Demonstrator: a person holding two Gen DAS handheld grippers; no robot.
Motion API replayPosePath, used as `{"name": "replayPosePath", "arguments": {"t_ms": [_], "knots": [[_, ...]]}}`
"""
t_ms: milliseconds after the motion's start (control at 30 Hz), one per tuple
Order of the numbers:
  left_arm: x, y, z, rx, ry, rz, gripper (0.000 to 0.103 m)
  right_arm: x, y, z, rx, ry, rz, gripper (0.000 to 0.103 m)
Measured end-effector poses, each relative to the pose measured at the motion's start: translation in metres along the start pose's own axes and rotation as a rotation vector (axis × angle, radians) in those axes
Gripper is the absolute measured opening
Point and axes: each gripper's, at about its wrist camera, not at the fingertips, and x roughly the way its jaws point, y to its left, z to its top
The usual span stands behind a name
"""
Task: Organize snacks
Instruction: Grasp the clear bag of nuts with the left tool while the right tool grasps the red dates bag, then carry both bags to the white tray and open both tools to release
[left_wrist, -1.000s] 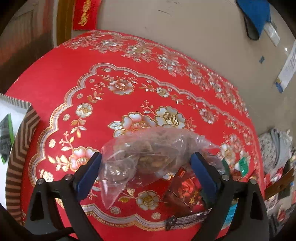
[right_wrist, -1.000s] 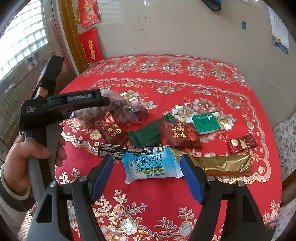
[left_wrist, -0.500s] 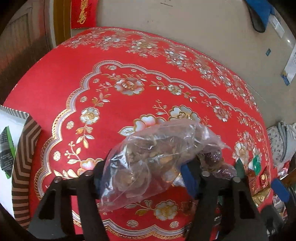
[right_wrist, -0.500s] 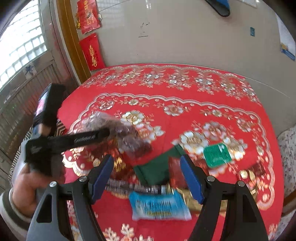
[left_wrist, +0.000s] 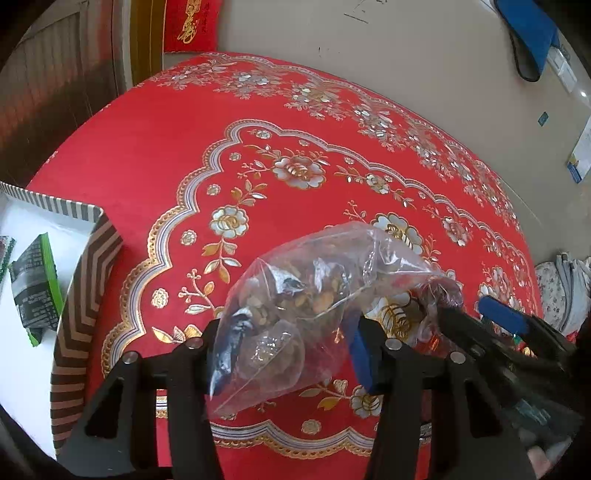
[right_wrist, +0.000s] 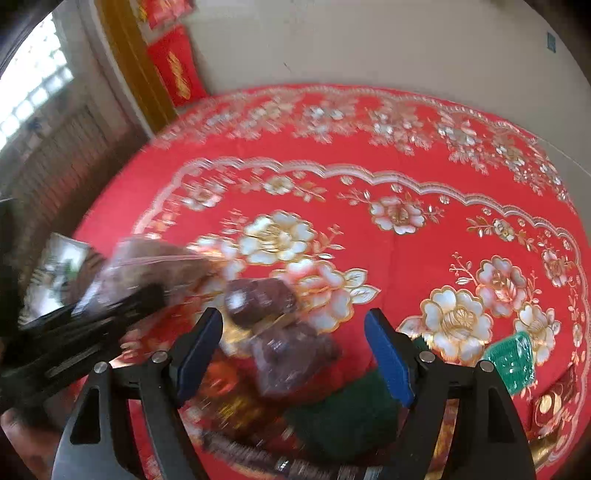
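My left gripper (left_wrist: 288, 350) is shut on a clear plastic bag of brown snacks (left_wrist: 310, 295) and holds it above the red floral tablecloth (left_wrist: 184, 147). The bag also shows blurred in the right wrist view (right_wrist: 147, 266). My right gripper (right_wrist: 295, 350) is open and empty, over a clear bag of dark dried fruit (right_wrist: 280, 325). It also shows at the right of the left wrist view (left_wrist: 502, 321). A dark green packet (right_wrist: 347, 417), a red packet (right_wrist: 229, 398) and a green jelly cup (right_wrist: 511, 358) lie near it.
A box with a brown zigzag rim (left_wrist: 81, 295) and white inside stands at the table's left edge and holds a black and green packet (left_wrist: 35, 291). A beige wall (left_wrist: 406, 55) lies behind the table. A person's hand (right_wrist: 22, 443) holds the left gripper.
The left gripper has closed on the clear bag, lifted it and carried it left toward the box. The right gripper has moved forward from the blue packet to over the dark fruit bag.
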Motion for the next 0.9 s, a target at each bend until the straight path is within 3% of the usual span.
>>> {"name": "replayPosePath", "arguments": {"t_ms": [67, 133, 167, 233, 600, 900], "knots": [[0.0, 0.0, 0.0, 0.004, -0.001, 0.003, 0.053, 0.015, -0.003, 0.0, 0.02, 0.039, 0.026, 0.079], [-0.001, -0.001, -0.001, 0.008, -0.003, 0.007, 0.053, 0.013, -0.004, -0.001, 0.035, 0.003, 0.005, 0.068], [-0.001, -0.001, -0.001, 0.012, -0.004, 0.01, 0.053, 0.009, -0.006, -0.002, 0.054, -0.01, 0.01, 0.045], [-0.001, -0.003, -0.002, 0.025, -0.007, 0.016, 0.053, 0.005, -0.008, -0.006, 0.075, -0.011, 0.054, 0.044], [-0.014, -0.014, -0.016, 0.1, -0.06, 0.084, 0.045, -0.039, -0.001, -0.029, 0.053, -0.148, 0.06, 0.042], [-0.049, -0.012, -0.036, 0.109, -0.118, 0.056, 0.041, -0.074, -0.007, -0.055, 0.099, -0.224, 0.109, 0.041]]}}
